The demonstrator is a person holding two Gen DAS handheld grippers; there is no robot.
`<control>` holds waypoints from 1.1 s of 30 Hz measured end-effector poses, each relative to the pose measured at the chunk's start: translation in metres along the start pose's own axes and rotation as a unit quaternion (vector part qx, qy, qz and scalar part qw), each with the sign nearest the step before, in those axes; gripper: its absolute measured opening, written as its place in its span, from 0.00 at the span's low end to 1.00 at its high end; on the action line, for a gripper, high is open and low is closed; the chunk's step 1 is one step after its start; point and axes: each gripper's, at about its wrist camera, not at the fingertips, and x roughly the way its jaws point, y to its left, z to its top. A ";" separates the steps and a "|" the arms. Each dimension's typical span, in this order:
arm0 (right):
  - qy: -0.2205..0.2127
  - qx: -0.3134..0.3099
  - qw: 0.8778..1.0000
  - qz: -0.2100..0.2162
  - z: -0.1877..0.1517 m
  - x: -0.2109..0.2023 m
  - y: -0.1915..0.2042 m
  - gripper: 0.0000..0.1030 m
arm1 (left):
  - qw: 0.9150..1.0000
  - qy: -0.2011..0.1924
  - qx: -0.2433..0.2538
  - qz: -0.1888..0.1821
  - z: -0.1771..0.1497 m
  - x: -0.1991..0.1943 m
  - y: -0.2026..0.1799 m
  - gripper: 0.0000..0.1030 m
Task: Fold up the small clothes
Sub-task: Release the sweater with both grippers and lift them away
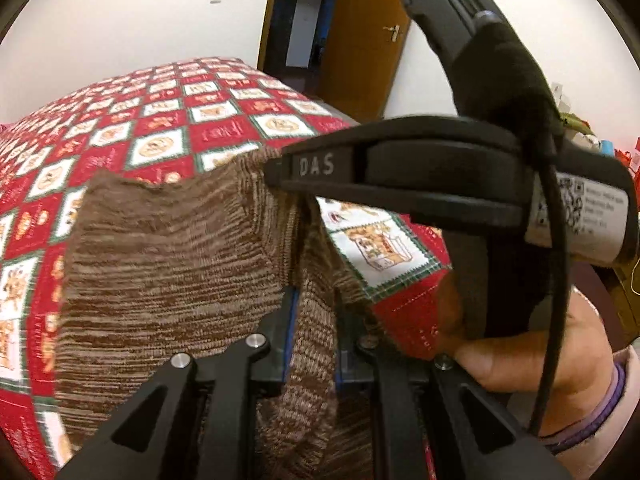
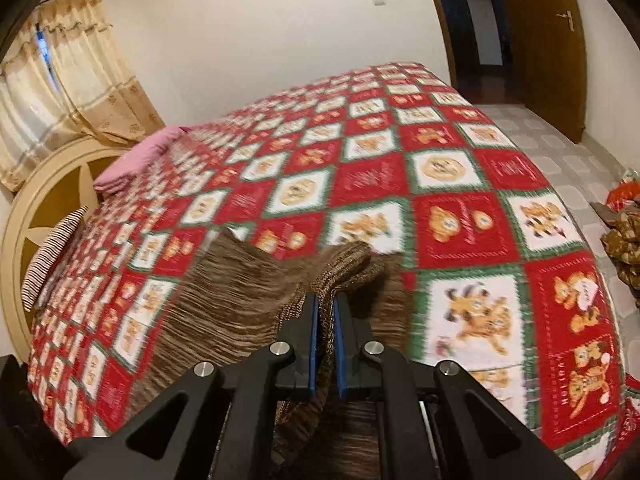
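Brown knit garment (image 1: 168, 248) in both pinched grippers

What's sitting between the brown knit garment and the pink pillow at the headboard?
Only bare bedspread: the right wrist view shows nothing lying between the brown knit garment and the pink pillow.

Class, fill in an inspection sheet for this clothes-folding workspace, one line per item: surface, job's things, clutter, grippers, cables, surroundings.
Surface: bed with red checked bedspread.
Job's things: brown knit garment, partly lifted.
Clutter: pink pillow, striped pillow, bundle on floor.
Grippers: left gripper and right gripper, both shut on the garment.
Cables: black cable on the right gripper's body.
Surroundings: wooden door, curtain, tiled floor.
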 end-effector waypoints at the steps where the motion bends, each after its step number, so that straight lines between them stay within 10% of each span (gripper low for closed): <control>1: 0.003 0.004 1.000 -0.005 -0.002 0.002 -0.007 0.06 | 1.000 0.003 0.001 0.001 0.000 0.005 0.000 0.14; 8: 0.008 0.015 0.999 -0.036 -0.026 0.014 -0.029 0.07 | 1.000 0.012 0.026 0.004 -0.004 0.009 -0.001 0.19; 10: 0.002 0.024 0.999 -0.037 -0.027 0.009 -0.029 0.07 | 1.000 0.019 0.025 0.001 -0.006 0.003 -0.002 0.32; 14: -0.002 0.078 0.996 -0.043 -0.034 -0.014 -0.043 0.41 | 0.999 0.028 0.014 -0.016 -0.018 -0.024 0.004 0.68; 18: -0.037 0.118 0.991 -0.053 -0.056 -0.062 -0.050 0.42 | 0.999 0.002 -0.010 -0.042 -0.035 -0.061 0.028 0.88; 26: -0.055 0.110 0.992 -0.016 -0.117 -0.123 -0.001 0.43 | 0.994 -0.060 -0.093 -0.011 -0.061 -0.106 0.096 0.93; 33: -0.053 0.087 0.995 -0.015 -0.131 -0.120 0.049 0.63 | 0.992 0.003 -0.114 0.062 -0.073 -0.065 0.117 0.94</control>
